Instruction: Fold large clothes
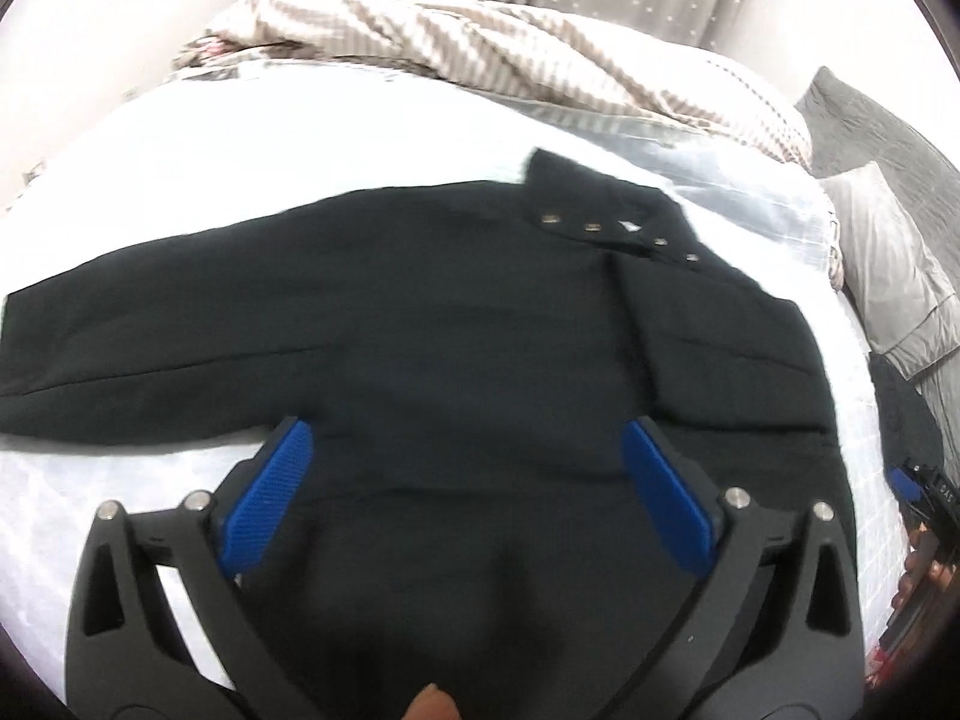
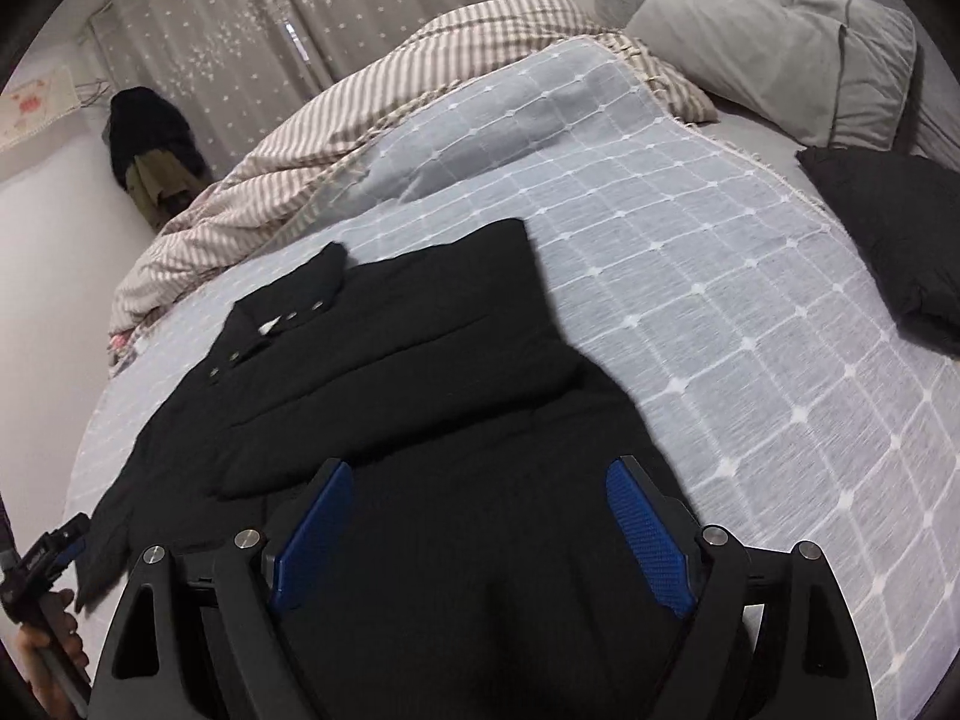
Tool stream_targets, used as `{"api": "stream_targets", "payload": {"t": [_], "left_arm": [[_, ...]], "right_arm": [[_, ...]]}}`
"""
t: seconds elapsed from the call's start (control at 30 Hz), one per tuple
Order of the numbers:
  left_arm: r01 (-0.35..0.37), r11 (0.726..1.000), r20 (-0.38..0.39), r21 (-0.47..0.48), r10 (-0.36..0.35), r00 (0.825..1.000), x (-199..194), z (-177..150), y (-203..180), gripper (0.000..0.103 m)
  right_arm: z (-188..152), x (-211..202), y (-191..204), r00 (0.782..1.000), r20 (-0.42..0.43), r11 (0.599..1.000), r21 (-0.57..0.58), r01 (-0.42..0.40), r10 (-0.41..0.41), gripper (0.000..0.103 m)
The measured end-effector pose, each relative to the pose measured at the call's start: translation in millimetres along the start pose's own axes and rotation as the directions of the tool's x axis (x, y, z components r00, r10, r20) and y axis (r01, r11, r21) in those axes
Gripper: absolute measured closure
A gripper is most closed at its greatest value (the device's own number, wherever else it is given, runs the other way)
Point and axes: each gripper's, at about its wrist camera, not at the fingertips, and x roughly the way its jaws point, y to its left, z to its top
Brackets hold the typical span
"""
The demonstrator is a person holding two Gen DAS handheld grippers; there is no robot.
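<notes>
Both grippers, left [image 1: 465, 444] and right [image 2: 477, 483], hover released over the black jacket [image 1: 420, 312] on the bed [image 2: 720, 312].

Bed with pale grid-quilted cover [image 2: 690, 276]; striped blanket [image 1: 480, 42] bunched at far side; grey pillow [image 2: 786, 42]; star-dotted curtains [image 2: 312, 18]; white wall [image 1: 138, 18].

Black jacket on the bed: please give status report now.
Left hand-held gripper open, right hand-held gripper open, both above hem. Black jacket flat on white quilt, one sleeve folded across the body. Nothing in the way.
</notes>
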Motion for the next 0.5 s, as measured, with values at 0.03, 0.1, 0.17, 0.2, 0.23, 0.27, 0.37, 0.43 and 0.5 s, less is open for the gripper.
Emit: {"api": "stream_targets", "payload": {"t": [0.03, 0.1, 0.17, 0.2, 0.23, 0.27, 0.37, 0.43, 0.5], "left_arm": [[-0.013, 1.0, -0.002, -0.003, 0.013, 1.0, -3.2, -2.8, 8.6, 0.001], [-0.053, 0.998, -0.01, -0.023, 0.053, 0.999, -10.0, -9.4, 36.1, 0.001], [-0.07, 0.996, -0.024, -0.053, 0.069, 0.997, -13.4, -14.7, 60.1, 0.001], [-0.077, 0.995, -0.028, -0.07, 0.076, 0.997, -15.3, -17.3, 72.8, 0.001], [-0.088, 0.992, -0.032, -0.09, 0.086, 0.996, -16.8, -19.7, 85.2, 0.001], [-0.097, 0.989, -0.034, -0.111, 0.094, 0.995, -18.5, -22.0, 97.8, 0.001], [-0.135, 0.975, -0.032, -0.178, 0.131, 0.991, -23.1, -25.9, 135.1, 0.001], [-0.16, 0.961, -0.023, -0.226, 0.159, 0.987, -26.7, -27.4, 159.1, 0.001], [-0.171, 0.946, -0.014, -0.276, 0.174, 0.985, -27.9, -28.9, 180.5, 0.001]], "right_arm": [[-5.3, -2.5, 7.3, 1.0, -0.004, 1.0, -0.013, -0.014, 0.014, 0.015], [-14.3, -5.8, 19.8, 0.999, -0.008, 0.999, -0.041, -0.035, 0.034, 0.015], [-20.9, -6.2, 31.2, 0.999, -0.018, 0.997, -0.074, -0.036, 0.035, 0.015], [-23.5, -5.5, 36.8, 0.999, -0.025, 0.995, -0.088, -0.038, 0.036, 0.013], [-25.7, -4.8, 41.6, 0.999, -0.031, 0.994, -0.1, -0.042, 0.039, 0.012], [-27.8, -4.0, 45.2, 0.999, -0.033, 0.993, -0.107, -0.046, 0.043, 0.012], [-34.6, -1.3, 57.0, 0.999, -0.026, 0.989, -0.14, -0.045, 0.042, 0.011], [-37.7, 3.6, 62.4, 0.999, -0.027, 0.985, -0.167, -0.039, 0.035, 0.011], [-39.1, 9.4, 67.3, 0.999, -0.036, 0.982, -0.184, -0.041, 0.035, 0.011]]}}
